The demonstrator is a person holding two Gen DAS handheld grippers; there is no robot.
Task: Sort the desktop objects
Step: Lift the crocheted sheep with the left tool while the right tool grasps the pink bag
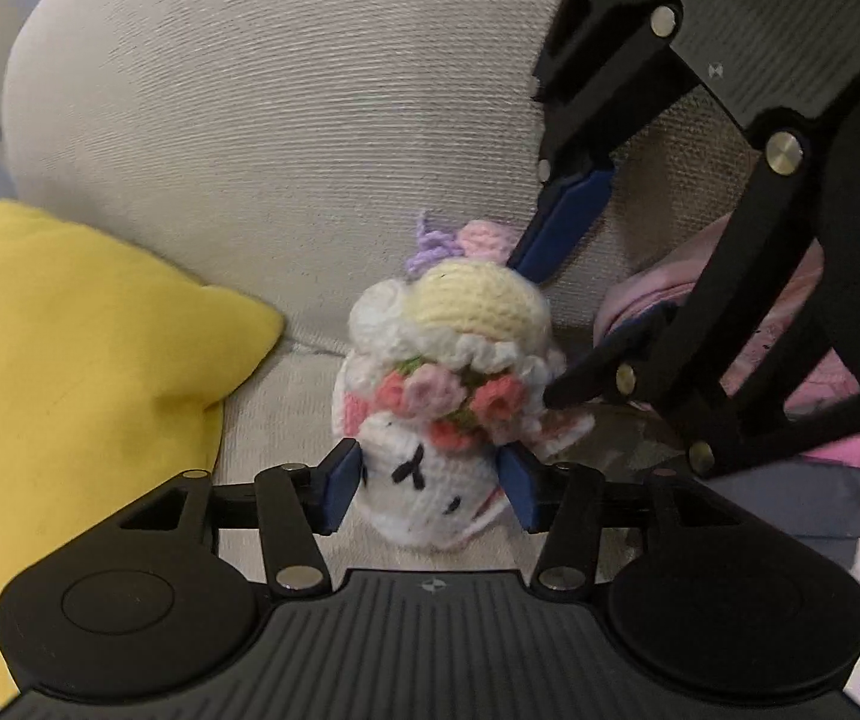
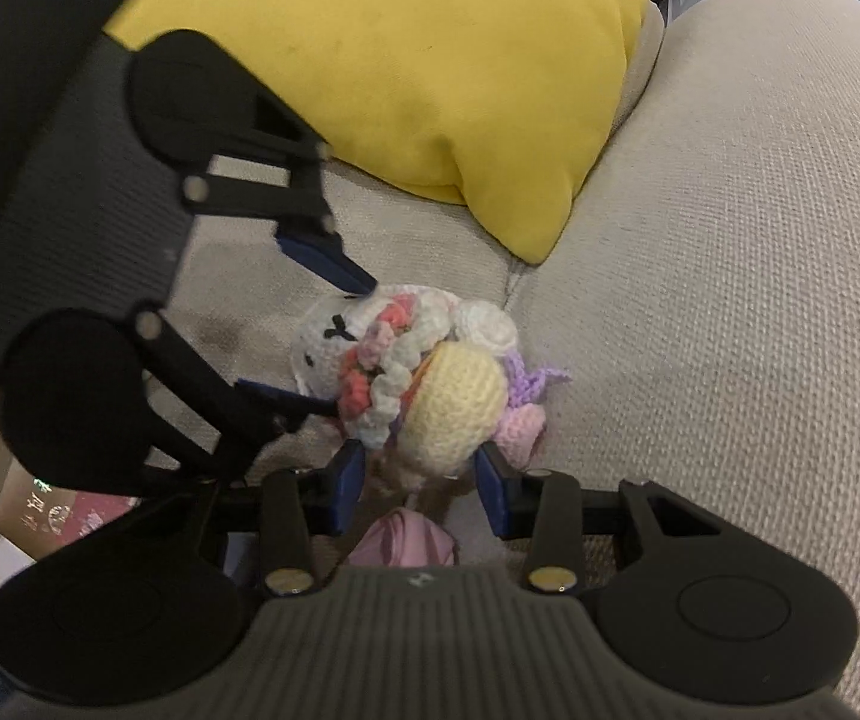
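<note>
At frame centre, on the beige sofa (image 1: 250, 120), both tools pinch one white crocheted doll with a flower crown (image 1: 448, 396): left tool (image 1: 430, 489) on its face, right tool (image 2: 421, 489) on its yellow cap. It looks light, soft and squashy. Its firmer head seems the best place to hold.

My left hand-held gripper (image 1: 430, 492) has both blue pads pressed onto what it clamps. My right hand-held gripper (image 2: 421, 480) grips the other end, angled across the left.

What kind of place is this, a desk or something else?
Probably a living-room sofa rather than a desk: beige woven sofa cushions, a yellow pillow, and a crocheted doll lying on the seat between both grippers.
</note>
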